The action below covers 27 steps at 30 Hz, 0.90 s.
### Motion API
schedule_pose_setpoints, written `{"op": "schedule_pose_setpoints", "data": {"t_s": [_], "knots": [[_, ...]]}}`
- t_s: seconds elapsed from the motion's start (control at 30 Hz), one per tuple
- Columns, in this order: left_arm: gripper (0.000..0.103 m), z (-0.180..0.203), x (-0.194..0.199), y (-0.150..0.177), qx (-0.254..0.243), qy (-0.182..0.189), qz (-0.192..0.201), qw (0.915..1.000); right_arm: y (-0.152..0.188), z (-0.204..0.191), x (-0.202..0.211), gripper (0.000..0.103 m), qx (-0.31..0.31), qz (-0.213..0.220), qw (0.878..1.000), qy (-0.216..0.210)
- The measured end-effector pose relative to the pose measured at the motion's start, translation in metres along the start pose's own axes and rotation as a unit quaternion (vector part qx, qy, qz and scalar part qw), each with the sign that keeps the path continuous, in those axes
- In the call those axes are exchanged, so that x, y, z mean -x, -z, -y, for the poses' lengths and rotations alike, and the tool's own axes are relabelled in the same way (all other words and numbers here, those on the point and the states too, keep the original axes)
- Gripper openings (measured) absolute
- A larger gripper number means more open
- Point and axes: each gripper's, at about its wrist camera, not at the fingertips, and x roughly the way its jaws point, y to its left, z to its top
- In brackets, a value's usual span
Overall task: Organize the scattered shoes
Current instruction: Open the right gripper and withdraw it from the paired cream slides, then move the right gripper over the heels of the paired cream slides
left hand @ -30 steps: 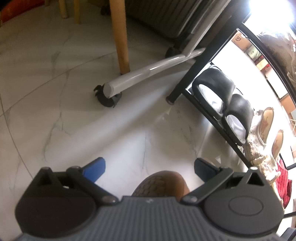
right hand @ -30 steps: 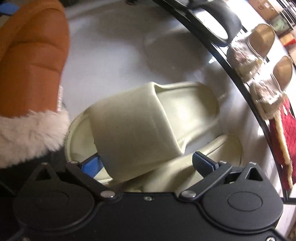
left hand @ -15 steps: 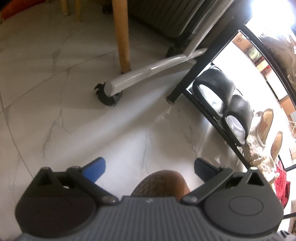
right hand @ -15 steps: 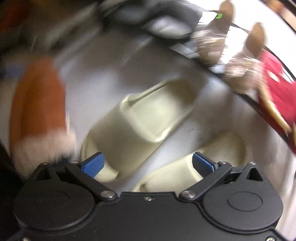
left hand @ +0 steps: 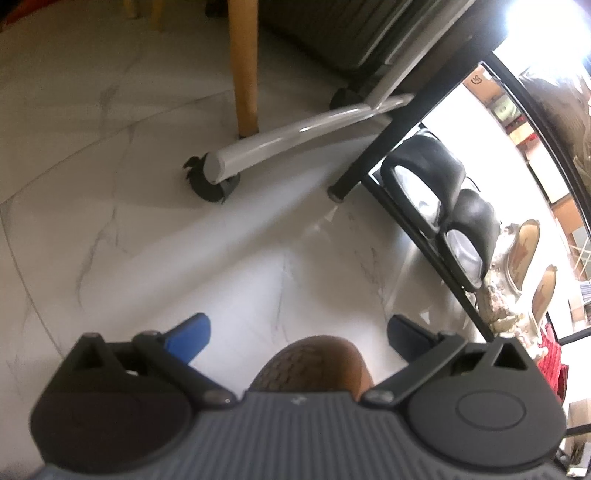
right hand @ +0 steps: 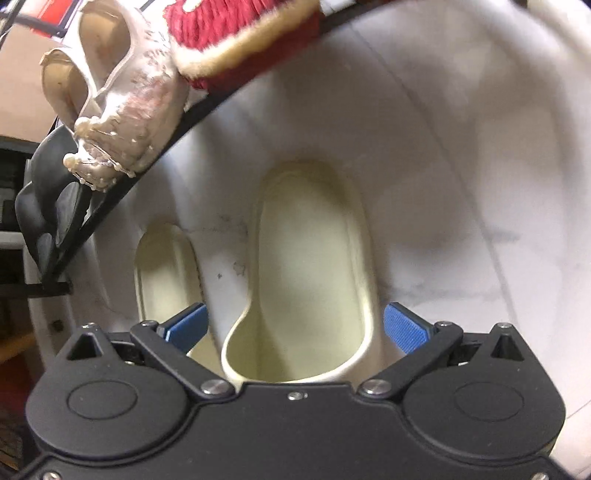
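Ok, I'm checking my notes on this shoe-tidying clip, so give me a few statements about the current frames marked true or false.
1. The right gripper is open, straddling a cream slide sandal. True.
2. A second cream slide lies beside it on the floor. True.
3. The left gripper is clamped on a black shoe. False: it is open, with only a brown shoe toe below it.
4. The red slipper lies on the floor. False: it sits on the black rack.
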Motion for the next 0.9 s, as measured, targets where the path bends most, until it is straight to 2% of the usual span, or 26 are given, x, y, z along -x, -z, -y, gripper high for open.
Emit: {"op": "schedule_pose_setpoints", "data": {"t_s": [0.17, 0.33, 0.4, 0.47, 0.53, 0.6, 0.7, 0.8, 0.83, 0.9], "knots": [[0.102, 0.000, 0.001, 0.000, 0.000, 0.002, 0.000, 1.0000, 0.002, -0.008, -0.005, 0.103, 0.020, 0.004, 1.000, 0.016], [0.102, 0.000, 0.001, 0.000, 0.002, 0.003, -0.002, 1.0000, 0.007, -0.024, -0.013, 0.103, 0.055, -0.017, 0.998, -0.026], [0.102, 0.000, 0.001, -0.001, 0.000, 0.003, -0.002, 1.0000, 0.010, -0.038, -0.020, 0.103, 0.098, -0.013, 0.995, 0.002], [0.102, 0.001, 0.001, 0.000, -0.001, 0.003, -0.002, 1.0000, 0.015, -0.047, -0.022, 0.103, 0.125, -0.008, 0.992, 0.009], [0.102, 0.001, 0.001, -0.001, -0.003, 0.003, -0.003, 1.0000, 0.018, -0.053, -0.024, 0.103, 0.145, -0.006, 0.989, 0.003], [0.102, 0.001, 0.001, -0.001, -0.003, 0.003, -0.003, 1.0000, 0.020, -0.055, -0.029, 0.103, 0.147, -0.024, 0.989, -0.019], [0.102, 0.003, 0.003, 0.002, 0.003, 0.001, -0.001, 1.0000, 0.025, -0.064, -0.022, 0.103, 0.168, 0.004, 0.986, 0.001], [0.102, 0.005, 0.002, 0.002, 0.004, 0.002, 0.000, 1.0000, 0.034, -0.091, -0.001, 0.103, 0.218, 0.057, 0.974, 0.000], [0.102, 0.005, 0.002, 0.002, 0.004, 0.003, 0.000, 1.0000, 0.037, -0.096, 0.003, 0.103, 0.229, 0.064, 0.971, -0.004], [0.102, 0.006, 0.000, 0.002, 0.003, 0.004, -0.001, 1.0000, 0.059, -0.117, 0.007, 0.103, 0.293, 0.049, 0.955, -0.022]]}}
